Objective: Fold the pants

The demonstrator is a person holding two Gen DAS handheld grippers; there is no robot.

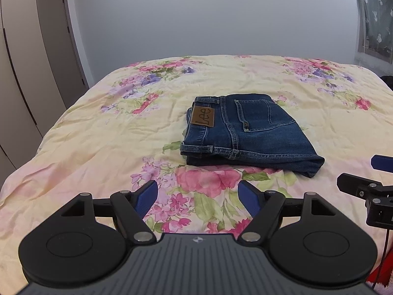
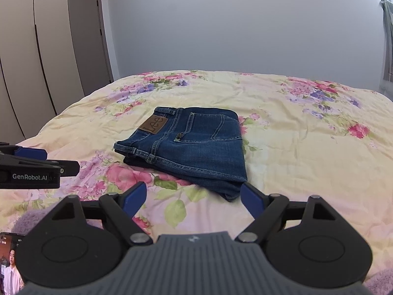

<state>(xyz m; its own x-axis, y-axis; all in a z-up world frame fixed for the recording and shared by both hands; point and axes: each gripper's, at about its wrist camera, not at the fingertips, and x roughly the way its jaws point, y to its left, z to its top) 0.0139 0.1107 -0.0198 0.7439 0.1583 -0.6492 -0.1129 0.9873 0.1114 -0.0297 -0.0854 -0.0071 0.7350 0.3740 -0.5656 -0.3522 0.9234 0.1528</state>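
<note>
The jeans (image 1: 245,132) lie folded in a compact stack mid-bed (image 1: 86,147); both the left gripper (image 1: 197,198) and right gripper (image 2: 194,200) hover near, spread wide, empty; denim looks heavy, stiff, grippy; best pinched at the thick waistband edge

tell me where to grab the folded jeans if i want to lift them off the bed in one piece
Take the folded jeans at the thick near edge, where the waistband and the layers beneath it stack up, probably one claw toward each end. Come in low from the near side, along the floral bedspread, so the fingers slide under the whole stack. Both the left claw and right claw are open and empty.
</note>
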